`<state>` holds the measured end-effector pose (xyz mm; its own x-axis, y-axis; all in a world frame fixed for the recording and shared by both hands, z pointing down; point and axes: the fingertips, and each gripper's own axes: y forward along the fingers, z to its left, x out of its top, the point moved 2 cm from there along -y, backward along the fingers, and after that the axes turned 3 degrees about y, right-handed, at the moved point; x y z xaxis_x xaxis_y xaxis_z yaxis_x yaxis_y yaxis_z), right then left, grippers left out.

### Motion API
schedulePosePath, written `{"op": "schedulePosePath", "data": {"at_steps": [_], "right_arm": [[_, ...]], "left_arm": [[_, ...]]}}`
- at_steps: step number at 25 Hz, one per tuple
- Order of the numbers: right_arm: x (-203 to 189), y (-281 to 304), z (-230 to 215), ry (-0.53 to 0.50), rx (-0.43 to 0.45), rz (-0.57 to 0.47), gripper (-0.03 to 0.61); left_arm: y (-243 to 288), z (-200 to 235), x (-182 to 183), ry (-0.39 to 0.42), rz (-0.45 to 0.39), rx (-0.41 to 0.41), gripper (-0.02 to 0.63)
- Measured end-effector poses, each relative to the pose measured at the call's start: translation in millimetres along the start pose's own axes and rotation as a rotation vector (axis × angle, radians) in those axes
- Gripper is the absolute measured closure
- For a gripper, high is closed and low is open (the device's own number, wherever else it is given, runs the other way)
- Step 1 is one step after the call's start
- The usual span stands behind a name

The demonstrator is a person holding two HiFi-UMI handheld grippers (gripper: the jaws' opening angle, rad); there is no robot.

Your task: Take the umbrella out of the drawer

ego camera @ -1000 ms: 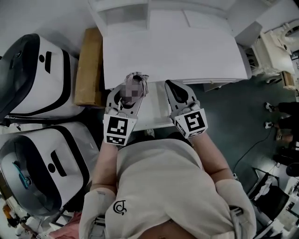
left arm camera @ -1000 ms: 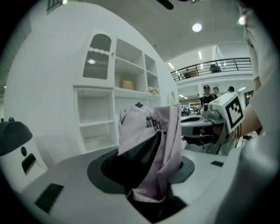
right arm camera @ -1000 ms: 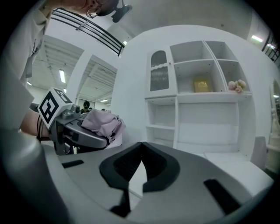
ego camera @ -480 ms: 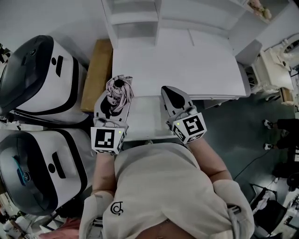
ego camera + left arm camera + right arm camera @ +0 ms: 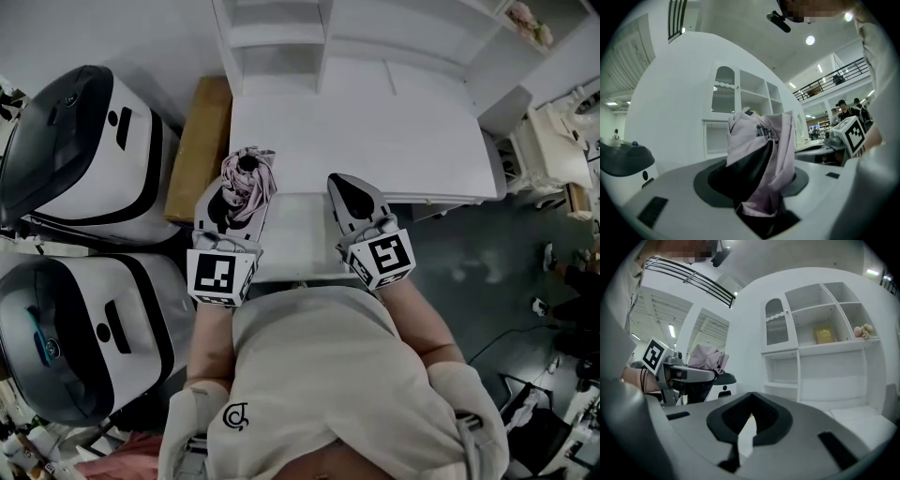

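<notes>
A folded pink umbrella (image 5: 249, 175) with a black inside stands upright between the jaws of my left gripper (image 5: 240, 184), which is shut on it. In the left gripper view the umbrella (image 5: 764, 154) fills the middle, held in the left gripper (image 5: 761, 187). The gripper hangs above the left side of the white drawer (image 5: 298, 230), which stands pulled out from the white desk (image 5: 375, 131). My right gripper (image 5: 352, 193) is beside it over the drawer's right side, shut and empty. The right gripper (image 5: 749, 420) in its own view has its pads together, and the umbrella (image 5: 707, 358) shows at the left.
Two large white-and-black machines (image 5: 80, 155) (image 5: 80, 337) stand at the left. A brown cardboard box (image 5: 202, 141) lies between them and the desk. A white shelf unit (image 5: 820, 333) rises behind the desk, with a yellow book (image 5: 824, 333) in it.
The left gripper has lifted the umbrella up and away from the drawer; the right gripper rose a little too. Over the last half second both stayed nearly still.
</notes>
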<state>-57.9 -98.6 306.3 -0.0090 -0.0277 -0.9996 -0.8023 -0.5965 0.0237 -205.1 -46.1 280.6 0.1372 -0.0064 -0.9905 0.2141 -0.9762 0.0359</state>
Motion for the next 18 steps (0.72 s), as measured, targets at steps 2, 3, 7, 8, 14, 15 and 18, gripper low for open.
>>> {"op": "schedulePosePath", "data": {"at_steps": [2,3,7,8,14,15,18], "right_arm": [[-3,-3,-2,0.007,-0.006,0.003,0.574],[-4,-4,-3,0.005,-0.009,0.003,0.574],[-3,-9,-5,-0.007,-0.019,-0.002,0.574],[-3,-11,-5,-0.010,-0.019,-0.004,0.574],[0,-16,-11,0.006,-0.027,-0.013,0.574],[2,-17,-12,0.001,-0.027,-0.013,0.574],[5,-17,-11,-0.010,-0.020,-0.013,0.574]], "left_arm": [[1,-4,0,0.002,0.002,-0.007,0.388],[1,-6,0,0.003,0.003,-0.011,0.388],[5,-11,-3,-0.003,0.011,-0.018,0.388],[5,-12,-4,-0.008,0.014,-0.017,0.388],[8,-22,-10,-0.034,0.028,-0.029,0.388],[8,-24,-9,-0.034,0.029,-0.031,0.388],[9,-26,-8,-0.032,0.031,-0.030,0.387]]}}
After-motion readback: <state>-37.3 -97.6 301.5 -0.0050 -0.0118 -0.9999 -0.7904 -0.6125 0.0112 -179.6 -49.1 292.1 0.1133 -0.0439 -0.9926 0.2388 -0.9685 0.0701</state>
